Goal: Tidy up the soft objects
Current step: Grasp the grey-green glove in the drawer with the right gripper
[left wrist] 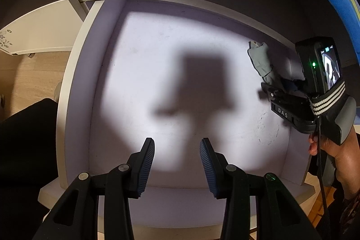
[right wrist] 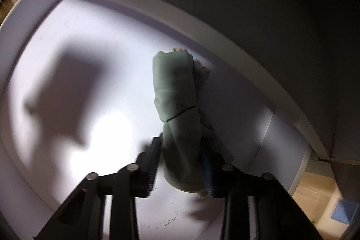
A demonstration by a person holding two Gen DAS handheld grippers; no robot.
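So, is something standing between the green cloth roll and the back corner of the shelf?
Nothing visible does. The right gripper holds the green cloth roll, whose far end already lies near the shelf's back wall.

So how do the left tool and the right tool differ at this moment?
The left tool is open with nothing between its pads; the right tool is shut on the green rolled cloth. The left tool sits back near the shelf front; the right tool reaches along its right wall. Both point into the same lit shelf.

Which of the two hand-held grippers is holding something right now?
The right hand-held gripper: it clamps the green cloth bundle. The left hand-held gripper is open and empty.
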